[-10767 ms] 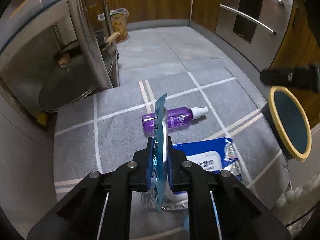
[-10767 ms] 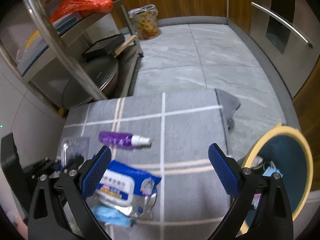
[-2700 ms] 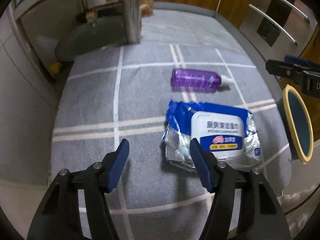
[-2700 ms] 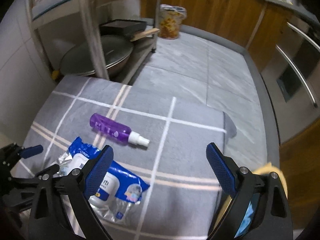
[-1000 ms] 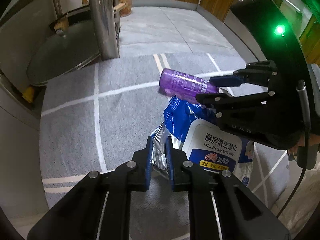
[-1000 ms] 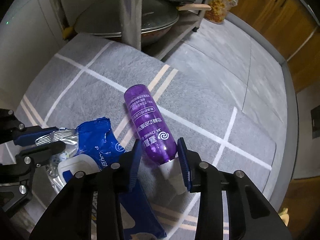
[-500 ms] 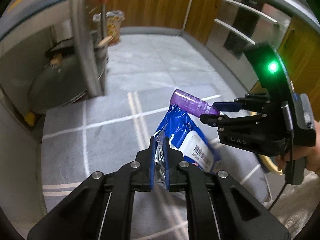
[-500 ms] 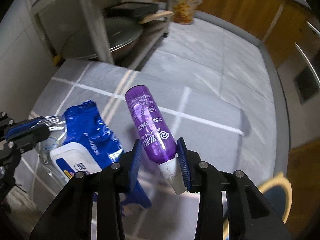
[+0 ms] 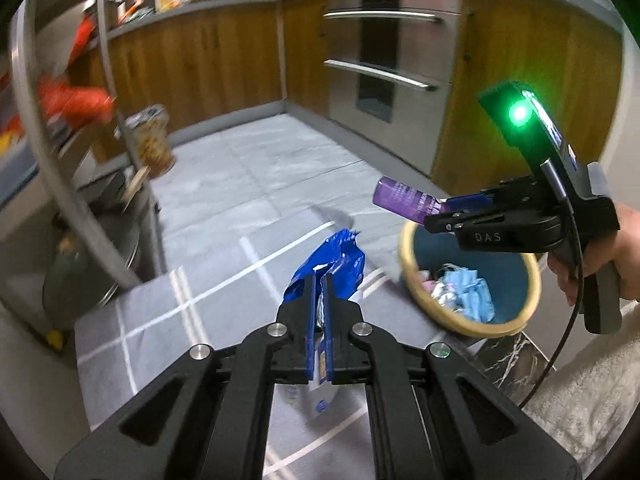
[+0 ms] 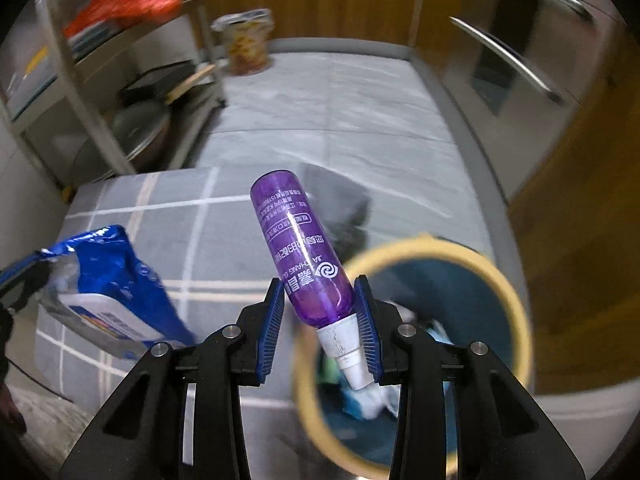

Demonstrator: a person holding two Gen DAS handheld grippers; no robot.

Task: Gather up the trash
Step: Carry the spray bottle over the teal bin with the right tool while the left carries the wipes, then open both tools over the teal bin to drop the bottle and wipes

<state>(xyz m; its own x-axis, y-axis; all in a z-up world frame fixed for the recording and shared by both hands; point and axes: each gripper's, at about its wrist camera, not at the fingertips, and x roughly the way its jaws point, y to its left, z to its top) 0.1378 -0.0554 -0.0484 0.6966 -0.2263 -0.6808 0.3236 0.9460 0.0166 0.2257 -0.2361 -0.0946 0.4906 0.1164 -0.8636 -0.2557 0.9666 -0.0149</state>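
Wet-wipes pack (image 9: 340, 264) hung pinched in the left tool (image 9: 319, 292); right tool (image 10: 320, 312) clamped the purple spray bottle (image 10: 300, 248) — best released squarely over the bin (image 10: 516, 300).

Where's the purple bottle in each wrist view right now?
Left wrist: purple bottle right of centre, sticking out of the right gripper, above the bin's yellow rim.
Right wrist: centre, clamped in the jaws, cap toward the camera.
Shared landmark: blue wipes pack.

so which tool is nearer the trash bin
Right. The right tool, gripping the purple bottle, is above the bin's rim; the left tool, holding the wipes pack, is off to its side.
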